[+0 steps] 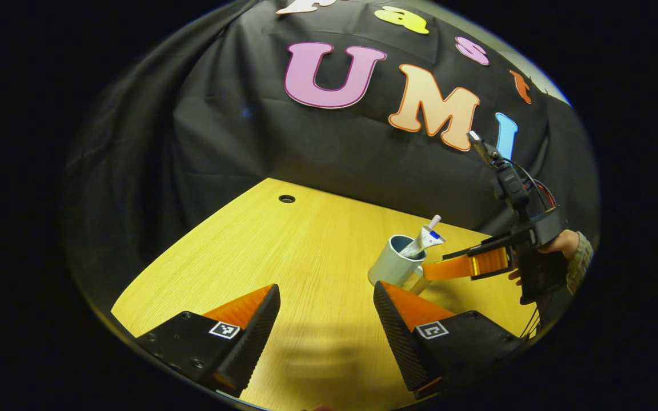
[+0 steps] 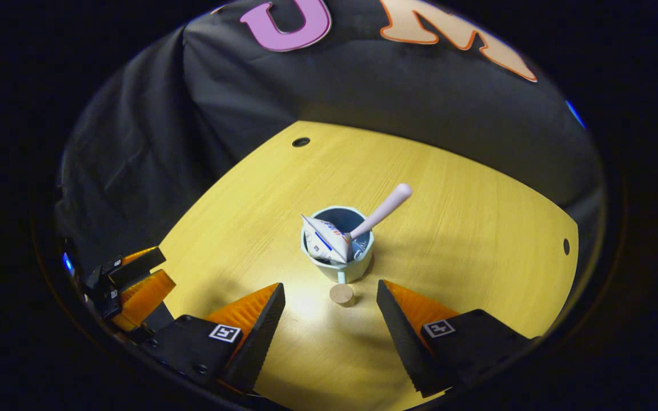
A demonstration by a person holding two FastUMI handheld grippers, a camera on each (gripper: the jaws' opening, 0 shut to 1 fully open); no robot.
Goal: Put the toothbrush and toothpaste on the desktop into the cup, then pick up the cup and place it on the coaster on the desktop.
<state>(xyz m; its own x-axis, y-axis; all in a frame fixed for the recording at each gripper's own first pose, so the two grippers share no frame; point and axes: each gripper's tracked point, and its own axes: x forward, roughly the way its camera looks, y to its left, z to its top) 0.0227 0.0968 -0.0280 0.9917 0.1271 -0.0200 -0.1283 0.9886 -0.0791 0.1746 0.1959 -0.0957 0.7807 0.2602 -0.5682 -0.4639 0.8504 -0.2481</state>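
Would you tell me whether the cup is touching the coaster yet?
Apart. The right gripper view shows bare desktop between the cup and the coaster in front of it.

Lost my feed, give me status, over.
Both tools open: left tool, right tool. Toothbrush and toothpaste in cup. Coaster beside cup, bare.

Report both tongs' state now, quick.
Left tongs: open, holding nothing, over the yellow wooden desktop.
Right tongs: open, holding nothing, short of the pale blue cup.
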